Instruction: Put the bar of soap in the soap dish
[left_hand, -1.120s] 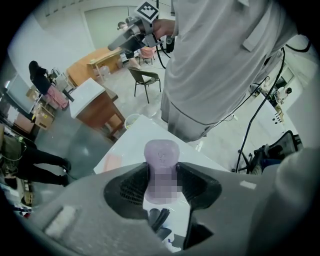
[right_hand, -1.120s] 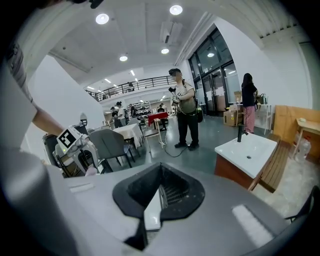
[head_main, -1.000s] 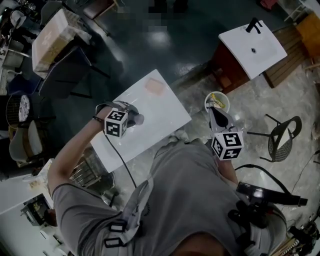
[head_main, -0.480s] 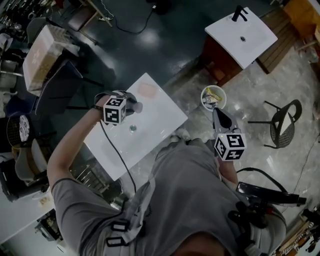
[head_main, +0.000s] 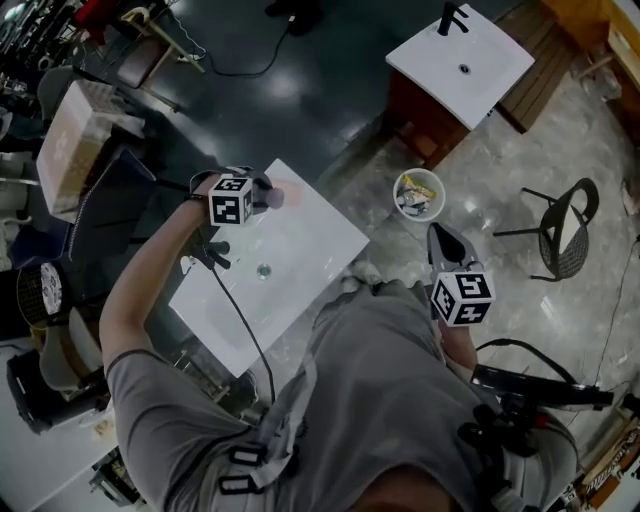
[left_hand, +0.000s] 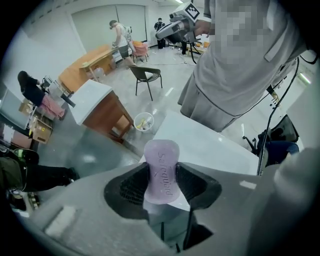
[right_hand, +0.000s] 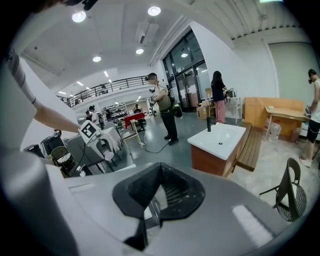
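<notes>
White basin top (head_main: 318, 245), seen from above. The left gripper (head_main: 262, 196) points straight down over its far corner, jaws pinching the purple bar of soap (left_hand: 161, 170) upright at its narrow waist, probably so it drops cleanly. The right gripper (head_main: 440, 240), jaws pressed together and empty, hangs well aside, out of the way. No soap dish can be made out.

Your shirt (head_main: 380, 380) is grey and short-sleeved, crossed on the left gripper's side by grey harness straps (head_main: 275, 415) with black buckles (head_main: 235, 457). The left gripper (head_main: 268, 196) and right gripper (head_main: 440, 238) have grey moulded shells and black ribbed pads (left_hand: 125, 187), and each carries a white cube (head_main: 231, 200) printed with black square markers. A thin black cable (head_main: 238, 315) runs from the left gripper back to your waist.
</notes>
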